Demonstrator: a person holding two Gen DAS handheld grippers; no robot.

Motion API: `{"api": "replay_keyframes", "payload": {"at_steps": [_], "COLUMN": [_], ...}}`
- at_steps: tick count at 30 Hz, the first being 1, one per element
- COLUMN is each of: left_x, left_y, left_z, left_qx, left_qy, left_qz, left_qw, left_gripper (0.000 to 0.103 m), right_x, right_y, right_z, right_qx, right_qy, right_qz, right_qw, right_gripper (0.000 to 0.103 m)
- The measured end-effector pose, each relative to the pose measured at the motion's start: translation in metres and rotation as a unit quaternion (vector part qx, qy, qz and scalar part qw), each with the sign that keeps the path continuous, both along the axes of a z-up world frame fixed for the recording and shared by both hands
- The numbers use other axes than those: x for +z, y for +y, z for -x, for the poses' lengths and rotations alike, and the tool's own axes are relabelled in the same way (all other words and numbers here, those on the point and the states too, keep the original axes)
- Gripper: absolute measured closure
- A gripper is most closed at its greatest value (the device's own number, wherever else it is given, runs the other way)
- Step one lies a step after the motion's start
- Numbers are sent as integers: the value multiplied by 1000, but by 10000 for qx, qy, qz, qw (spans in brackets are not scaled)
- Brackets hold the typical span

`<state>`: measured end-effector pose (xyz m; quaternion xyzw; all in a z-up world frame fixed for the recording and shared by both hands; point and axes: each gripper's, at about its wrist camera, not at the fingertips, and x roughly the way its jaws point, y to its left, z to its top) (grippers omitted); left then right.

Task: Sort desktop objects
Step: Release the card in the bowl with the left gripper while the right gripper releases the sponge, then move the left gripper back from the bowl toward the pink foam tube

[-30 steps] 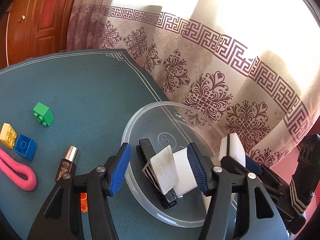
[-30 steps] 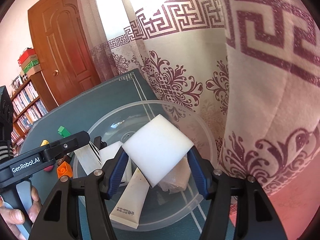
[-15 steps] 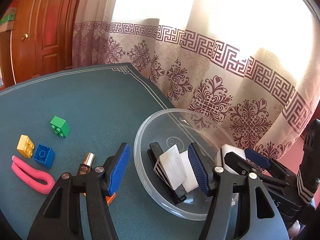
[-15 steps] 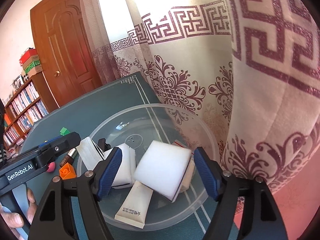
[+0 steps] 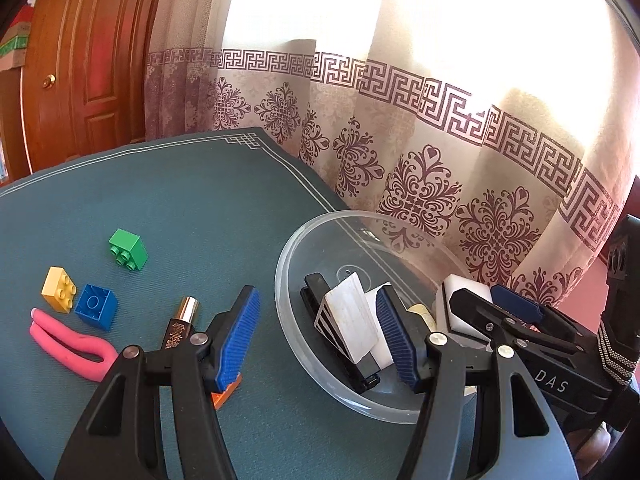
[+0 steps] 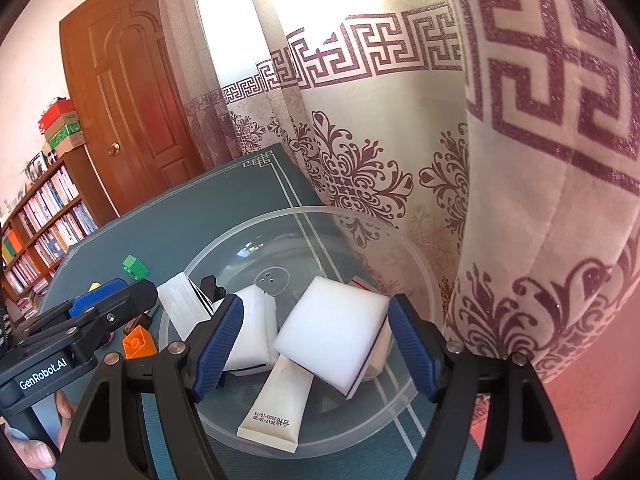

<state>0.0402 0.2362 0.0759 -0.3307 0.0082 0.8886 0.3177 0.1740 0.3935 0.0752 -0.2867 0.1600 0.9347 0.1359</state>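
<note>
Fingers of the right gripper (image 6: 316, 344) stand apart on either side of the white sponge (image 6: 334, 334), which has dropped into the clear bowl (image 6: 416, 256) and leans on a white tube (image 6: 276, 404); the pads look clear of it, though the right-hand pad sits very close to its edge. The step in hand seems to be the release, so doing it well means lifting the gripper straight back and up, so that neither pad drags the sponge or tips the light bowl. Beside it the left gripper (image 5: 318, 344) holds nothing, its fingers wide, one over the mat and one inside the bowl's rim; it looks placed to go for a loose piece next. In the bowl I count one sponge, one tube, one white pack (image 6: 250, 328) and one black clip with a striped white card (image 5: 346, 326); something more lies under the sponge, unclear. On the green mat (image 5: 180, 216) there are four bricks: green (image 5: 128, 249), yellow (image 5: 59, 289), blue (image 5: 96, 306) and orange (image 6: 138, 342). Near them lie one pink loop (image 5: 72, 344) and one small bottle (image 5: 180, 322).
</note>
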Motion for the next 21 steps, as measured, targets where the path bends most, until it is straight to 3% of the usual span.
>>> {"api": "replay_keyframes", "payload": {"at_steps": [21], "left_x": [-18], "left_y": [-43], "left_z": [15], "left_qx": [536], "left_qy": [-323], "left_qz": [81], "left_qw": [9980], "left_gripper": [39], "right_x": [-2], "right_y": [-25], "right_z": [8], "right_qx": [230], "right_qy": [-12], "right_qz": [1], "right_qw": [9997], "right_gripper": [24]}}
